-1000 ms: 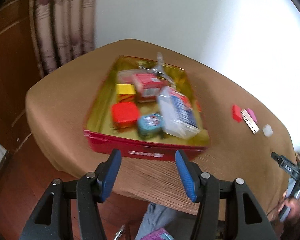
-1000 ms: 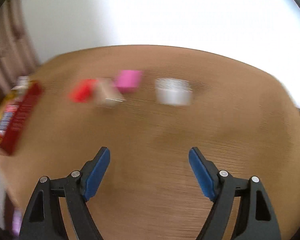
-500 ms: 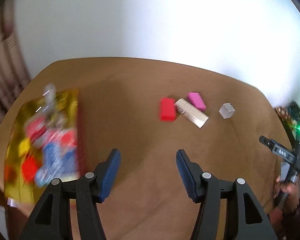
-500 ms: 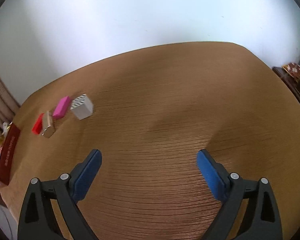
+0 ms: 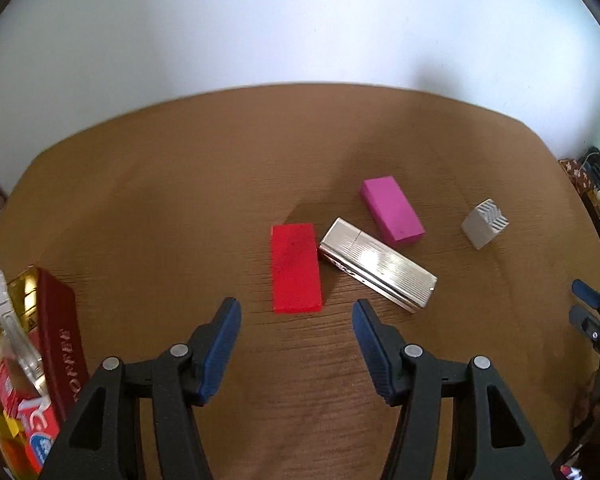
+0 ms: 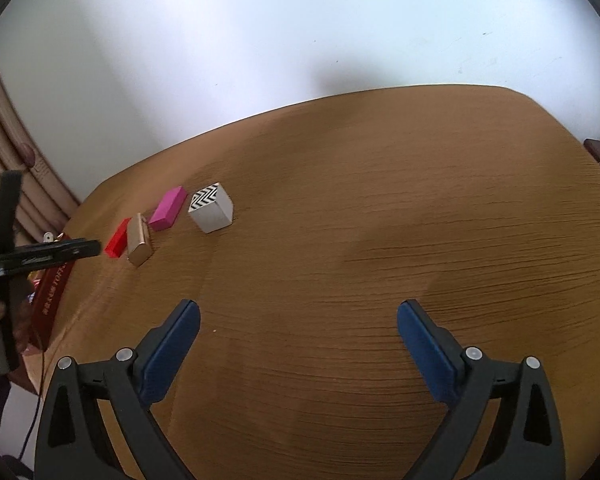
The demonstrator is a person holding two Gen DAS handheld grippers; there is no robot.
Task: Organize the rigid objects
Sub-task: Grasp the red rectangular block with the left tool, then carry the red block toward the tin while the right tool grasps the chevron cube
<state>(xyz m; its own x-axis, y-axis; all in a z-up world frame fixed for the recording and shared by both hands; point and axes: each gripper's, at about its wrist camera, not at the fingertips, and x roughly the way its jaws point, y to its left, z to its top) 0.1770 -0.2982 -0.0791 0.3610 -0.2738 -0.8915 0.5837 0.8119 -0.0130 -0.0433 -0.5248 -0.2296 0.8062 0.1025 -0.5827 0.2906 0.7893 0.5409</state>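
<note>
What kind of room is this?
Probably a room in a home: a brown cloth-covered table against a plain white wall, with patterned curtains at one side.

The red tin (image 5: 62,344) is cut off at left, its contents perhaps unreadable.

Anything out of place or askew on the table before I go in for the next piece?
Nothing damaged or spilled. Four pieces lie loose outside the tin: red block, silver case, pink block, white cube. The silver case lies diagonal, almost touching the red block.
</note>
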